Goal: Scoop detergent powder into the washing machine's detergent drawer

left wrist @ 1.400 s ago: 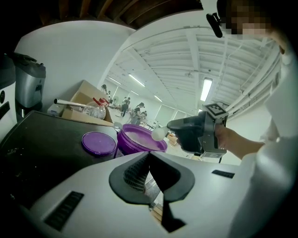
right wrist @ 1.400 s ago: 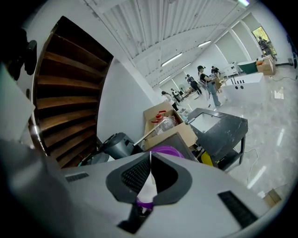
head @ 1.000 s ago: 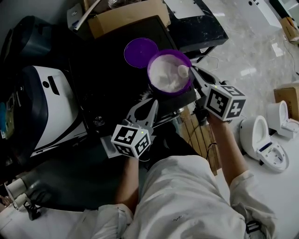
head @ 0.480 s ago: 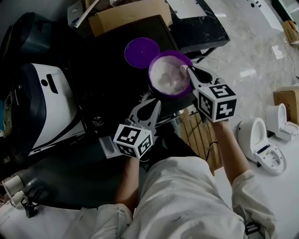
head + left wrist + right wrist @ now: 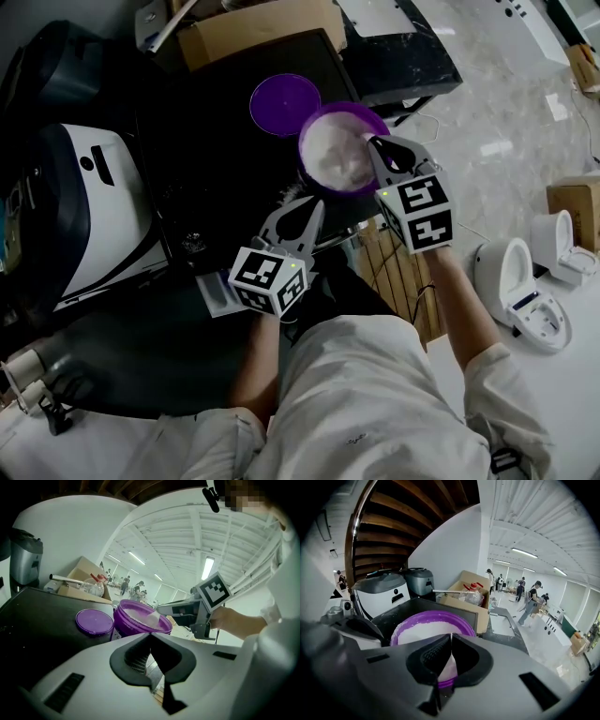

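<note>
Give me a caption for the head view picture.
Right claw dips a scoop into the purple tub of powder.

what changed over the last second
The right claw, shut on the scoop, swung left, closer in over the rim of the purple tub and its powder. The left claw stayed shut and empty where it was; the tub and the lid did not move.

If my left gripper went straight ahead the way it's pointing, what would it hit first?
Most likely the near wall of the purple tub, straight ahead of the shut left gripper, though depth is hard to judge. The right gripper, shut on a scoop, is at its rim.
</note>
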Demonstrator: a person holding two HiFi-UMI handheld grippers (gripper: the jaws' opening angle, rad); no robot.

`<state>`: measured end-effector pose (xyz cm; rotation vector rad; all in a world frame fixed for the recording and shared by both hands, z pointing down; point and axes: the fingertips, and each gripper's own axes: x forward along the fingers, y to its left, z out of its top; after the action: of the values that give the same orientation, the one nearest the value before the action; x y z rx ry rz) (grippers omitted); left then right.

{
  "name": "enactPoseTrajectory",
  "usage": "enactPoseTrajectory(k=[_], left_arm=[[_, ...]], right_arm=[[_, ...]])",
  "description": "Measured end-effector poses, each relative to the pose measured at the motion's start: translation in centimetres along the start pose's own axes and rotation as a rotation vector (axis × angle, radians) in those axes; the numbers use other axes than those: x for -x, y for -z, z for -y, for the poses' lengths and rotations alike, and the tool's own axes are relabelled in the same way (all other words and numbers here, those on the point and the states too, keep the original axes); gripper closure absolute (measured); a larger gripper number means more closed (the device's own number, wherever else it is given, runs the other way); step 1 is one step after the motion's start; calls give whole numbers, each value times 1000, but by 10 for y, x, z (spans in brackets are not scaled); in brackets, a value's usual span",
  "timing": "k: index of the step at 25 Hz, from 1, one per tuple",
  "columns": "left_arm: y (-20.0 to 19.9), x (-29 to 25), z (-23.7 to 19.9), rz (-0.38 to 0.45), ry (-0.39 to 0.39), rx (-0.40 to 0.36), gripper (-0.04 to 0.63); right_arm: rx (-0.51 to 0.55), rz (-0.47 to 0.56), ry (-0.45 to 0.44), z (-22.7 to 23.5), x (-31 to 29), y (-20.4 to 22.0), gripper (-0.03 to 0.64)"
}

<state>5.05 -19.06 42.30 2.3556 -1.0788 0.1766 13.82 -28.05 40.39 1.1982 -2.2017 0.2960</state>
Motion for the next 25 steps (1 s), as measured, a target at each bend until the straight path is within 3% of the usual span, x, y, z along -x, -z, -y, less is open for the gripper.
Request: enactPoseTrajectory(k=[13, 25], left_arm=[[2, -7, 3, 6, 3, -1, 576], [-2, -2, 4, 27, 9, -7, 576]], right_arm=[[1, -79, -84, -16, -4, 12, 607], [-81, -152, -165, -32, -7, 22, 607]])
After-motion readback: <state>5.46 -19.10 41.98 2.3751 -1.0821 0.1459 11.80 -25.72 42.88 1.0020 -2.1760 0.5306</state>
